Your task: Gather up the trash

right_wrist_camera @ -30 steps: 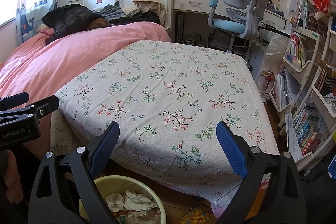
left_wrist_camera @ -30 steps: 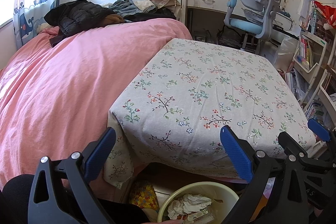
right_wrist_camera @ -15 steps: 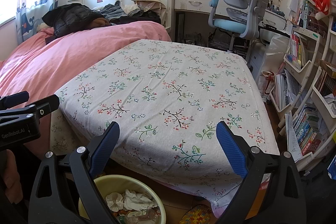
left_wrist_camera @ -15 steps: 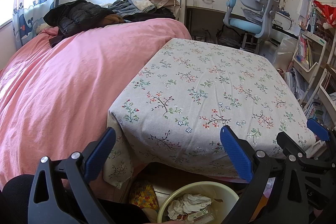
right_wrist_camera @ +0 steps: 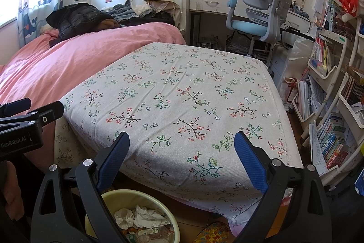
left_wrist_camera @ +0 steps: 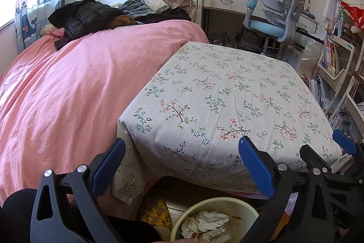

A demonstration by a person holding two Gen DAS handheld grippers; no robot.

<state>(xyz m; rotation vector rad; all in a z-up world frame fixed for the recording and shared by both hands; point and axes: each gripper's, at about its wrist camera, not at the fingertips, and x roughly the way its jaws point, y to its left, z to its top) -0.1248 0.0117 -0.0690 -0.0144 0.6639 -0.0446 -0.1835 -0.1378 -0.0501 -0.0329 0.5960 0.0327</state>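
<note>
Nothing has moved since earlier frames: left tongs (left_wrist_camera: pixel 182 163) and right tongs (right_wrist_camera: pixel 182 156) hover open, empty, over counter's (right_wrist_camera: pixel 182 92) near edge; trash (right_wrist_camera: pixel 141 218) sits in bin (right_wrist_camera: pixel 113 195) below; collection looks done, next move a withdrawal.

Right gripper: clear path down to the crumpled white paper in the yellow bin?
Probably yes. The right gripper is open and empty, the round yellow bin sits just below it, and nothing covers the crumpled white paper.
</note>
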